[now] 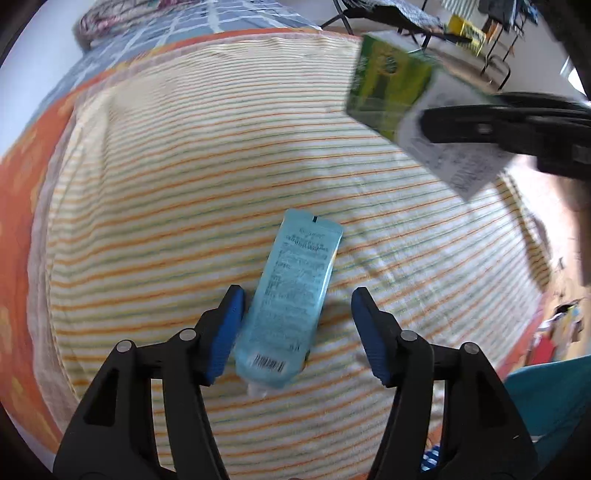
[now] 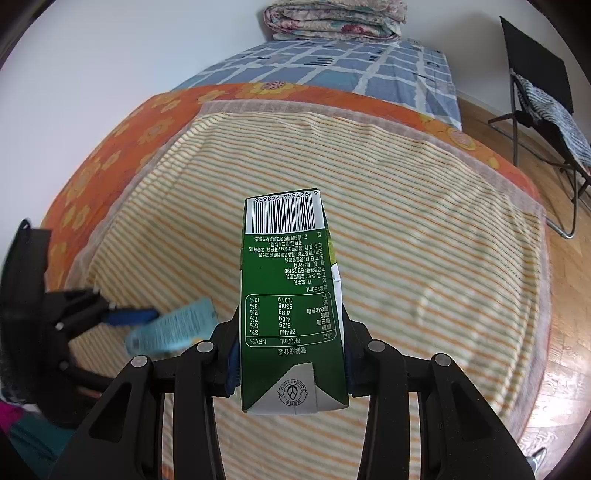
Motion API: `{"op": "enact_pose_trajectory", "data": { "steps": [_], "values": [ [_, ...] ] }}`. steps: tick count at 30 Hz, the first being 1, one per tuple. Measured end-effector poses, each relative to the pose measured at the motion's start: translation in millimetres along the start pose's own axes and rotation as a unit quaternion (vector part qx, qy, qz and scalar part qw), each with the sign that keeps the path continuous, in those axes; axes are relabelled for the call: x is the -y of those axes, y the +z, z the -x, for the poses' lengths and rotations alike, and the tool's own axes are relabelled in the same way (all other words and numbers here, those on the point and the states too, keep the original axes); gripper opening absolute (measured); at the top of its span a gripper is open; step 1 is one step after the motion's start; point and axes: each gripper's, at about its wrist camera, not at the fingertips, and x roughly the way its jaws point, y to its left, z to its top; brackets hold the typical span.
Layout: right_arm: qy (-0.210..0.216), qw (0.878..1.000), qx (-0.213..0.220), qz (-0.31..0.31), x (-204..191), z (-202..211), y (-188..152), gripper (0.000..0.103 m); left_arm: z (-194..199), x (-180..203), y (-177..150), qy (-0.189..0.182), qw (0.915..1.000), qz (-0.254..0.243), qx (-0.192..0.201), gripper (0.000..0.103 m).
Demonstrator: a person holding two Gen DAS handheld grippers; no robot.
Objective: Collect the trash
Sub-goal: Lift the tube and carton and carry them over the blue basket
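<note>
A light blue tube (image 1: 291,291) lies on the striped towel (image 1: 166,184), cap end toward the camera, between the jaws of my left gripper (image 1: 298,295). That gripper is open: the left blue pad (image 1: 227,332) sits against the tube's side and the right pad (image 1: 369,332) stands clear of it. My right gripper (image 2: 291,343) is shut on a green drink carton (image 2: 291,295), barcode end pointing away, held above the towel. In the left wrist view the carton (image 1: 391,85) hangs blurred at the upper right. In the right wrist view the tube (image 2: 173,326) shows blurred at the left.
The towel (image 2: 406,221) covers an orange flowered sheet (image 2: 110,147) on a bed, with a blue checked sheet (image 2: 332,62) and a folded quilt (image 2: 332,18) beyond. A black folding chair (image 2: 535,92) stands on the wooden floor (image 2: 569,295) to the right.
</note>
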Motion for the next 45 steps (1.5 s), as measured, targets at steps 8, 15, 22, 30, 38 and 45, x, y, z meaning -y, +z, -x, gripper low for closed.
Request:
{"op": "enact_pose_trajectory", "data": {
  "steps": [8,15,22,30,38,45],
  "values": [
    [-0.009,0.999,0.014,-0.032,22.0,39.5,-38.7,0.039,-3.7,-1.3,12.0,0.012,0.9997,0.021,0.006,0.04],
    [-0.028,0.999,0.028,-0.021,14.3,61.7,-66.6,0.039,4.6,-5.4,-2.0,0.013,0.9994,0.032,0.009,0.036],
    [-0.023,0.998,0.051,-0.014,-4.0,83.6,-85.8,0.039,35.6,3.3,-13.2,0.018,0.9981,0.035,0.047,0.036],
    [-0.008,0.997,0.082,-0.015,-20.2,108.8,-103.4,0.039,77.4,7.4,-24.0,0.003,0.9953,0.04,0.088,0.036],
    [0.013,0.995,0.092,-0.021,-30.6,122.3,-123.7,0.039,117.6,20.6,-50.9,-0.001,0.9915,0.031,0.127,0.036],
    [0.038,0.995,0.094,-0.017,-47.5,132.4,-145.5,0.039,134.9,29.4,-78.6,-0.005,0.9893,0.027,0.143,0.036]
  ]
}}
